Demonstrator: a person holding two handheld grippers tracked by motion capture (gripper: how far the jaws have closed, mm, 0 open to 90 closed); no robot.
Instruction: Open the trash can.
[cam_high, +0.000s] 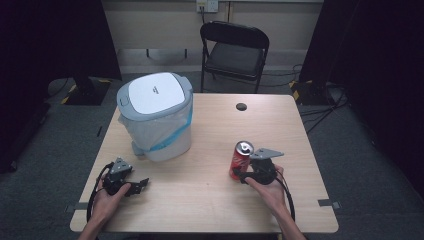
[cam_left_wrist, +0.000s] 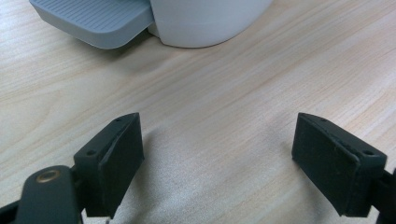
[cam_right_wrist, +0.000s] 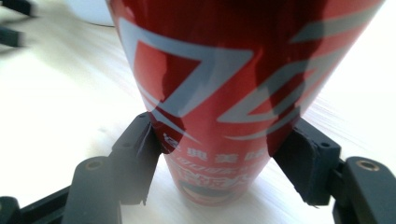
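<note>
A red drink can (cam_high: 241, 159) with grey lettering stands at the table's right, its silver top facing up. My right gripper (cam_high: 241, 175) is shut on the can low down, the person's hand behind it. In the right gripper view the can (cam_right_wrist: 224, 70) sits between the two black pads (cam_right_wrist: 140, 154), which press on its lower sides. Whether its base touches the wood I cannot tell. My left gripper (cam_high: 136, 187) rests near the front left of the table, open, with bare wood between its fingers (cam_left_wrist: 116, 158).
A white pedal bin (cam_high: 157, 117) with a closed lid and a plastic liner stands at the back left of the wooden table (cam_high: 210, 210); its grey pedal (cam_left_wrist: 93, 18) faces my left gripper. A cable hole (cam_high: 241, 106) is at the back. A black folding chair (cam_high: 234, 47) stands beyond.
</note>
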